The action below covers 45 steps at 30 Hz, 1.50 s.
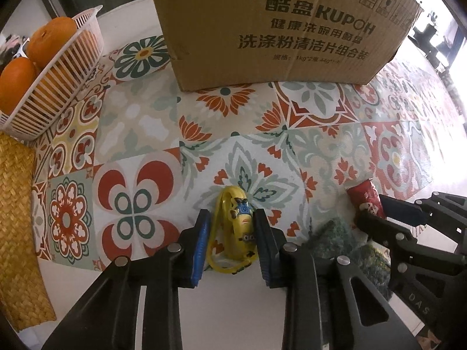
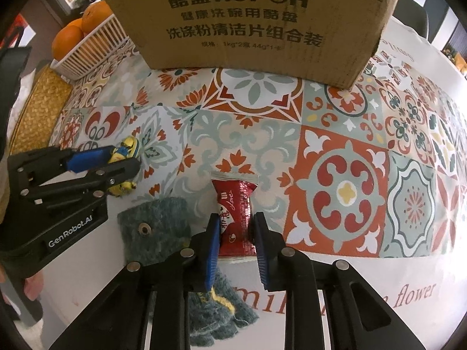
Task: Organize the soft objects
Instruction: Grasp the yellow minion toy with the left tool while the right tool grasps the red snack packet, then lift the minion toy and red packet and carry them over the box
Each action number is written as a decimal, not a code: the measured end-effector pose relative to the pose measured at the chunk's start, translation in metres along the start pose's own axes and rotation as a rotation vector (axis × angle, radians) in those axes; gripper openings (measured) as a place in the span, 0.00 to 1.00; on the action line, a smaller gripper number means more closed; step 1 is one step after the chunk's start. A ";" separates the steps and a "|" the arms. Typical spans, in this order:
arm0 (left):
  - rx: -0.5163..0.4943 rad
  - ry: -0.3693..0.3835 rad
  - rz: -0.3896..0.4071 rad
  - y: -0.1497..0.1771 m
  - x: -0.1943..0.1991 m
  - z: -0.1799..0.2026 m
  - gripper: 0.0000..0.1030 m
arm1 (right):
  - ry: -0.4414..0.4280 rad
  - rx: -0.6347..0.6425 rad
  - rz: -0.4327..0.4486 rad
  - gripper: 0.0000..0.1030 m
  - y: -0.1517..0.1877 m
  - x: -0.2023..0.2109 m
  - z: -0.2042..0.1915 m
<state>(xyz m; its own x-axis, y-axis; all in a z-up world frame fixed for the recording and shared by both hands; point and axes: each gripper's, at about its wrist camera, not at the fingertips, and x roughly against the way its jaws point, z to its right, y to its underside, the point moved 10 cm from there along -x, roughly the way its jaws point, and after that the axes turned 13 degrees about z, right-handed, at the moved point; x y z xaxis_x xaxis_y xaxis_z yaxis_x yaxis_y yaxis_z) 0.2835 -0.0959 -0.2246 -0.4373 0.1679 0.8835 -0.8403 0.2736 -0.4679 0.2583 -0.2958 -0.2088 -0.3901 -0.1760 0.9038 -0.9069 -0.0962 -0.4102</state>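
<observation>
Quick count of what's on the counter: two sets of tongs, one minion toy, one red snack packet, one knitted glove, one cardboard box, one white basket with at least two oranges in view, and one woven straw mat.

The left tongs point steeply down and are clenched around the minion toy, a squishy-looking yellow figure with a blue patch, goggles and a thin yellow strap looped round it. It lies on the tile-pattern cloth, pads pressing it from both sides. From the right wrist view you can see those same tongs off to the left with the yellow toy poking out between the fingers.

The right tongs are squeezed onto the red snack packet, a shiny crinkled foil wrapper with white lettering and "Love" on it, lying flat at the near edge of the patterned cloth. Both blue pads sit against its sides.

Just left of the packet is the teal knitted glove, fuzzy, with a metal snap and a bit of yellow trim, partly under the right tongs.

The cardboard box stands at the far side, printed KUPOH. The basket of oranges is far left, touching the straw mat.
</observation>
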 end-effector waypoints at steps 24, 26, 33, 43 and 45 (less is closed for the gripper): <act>0.053 0.059 0.222 -0.021 0.082 0.005 0.24 | -0.020 -0.022 0.256 0.23 -0.032 0.087 0.006; 0.054 0.061 0.243 -0.024 0.089 0.005 0.24 | -0.023 -0.025 0.275 0.23 -0.035 0.090 0.004; 0.054 0.066 0.304 -0.035 0.110 0.007 0.24 | -0.021 -0.033 0.351 0.23 -0.047 0.112 0.004; 0.054 0.082 0.375 -0.058 0.134 0.009 0.24 | -0.019 -0.026 0.450 0.23 -0.071 0.141 0.001; 0.053 0.084 0.386 -0.063 0.137 0.009 0.24 | -0.022 -0.023 0.463 0.23 -0.076 0.145 0.000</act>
<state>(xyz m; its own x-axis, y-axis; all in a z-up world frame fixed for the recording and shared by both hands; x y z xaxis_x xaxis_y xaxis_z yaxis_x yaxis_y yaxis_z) 0.2736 -0.0991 -0.0741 -0.6986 0.3263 0.6367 -0.6355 0.1258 -0.7618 0.2710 -0.3142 -0.0464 -0.7519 -0.2159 0.6230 -0.6412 0.0194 -0.7672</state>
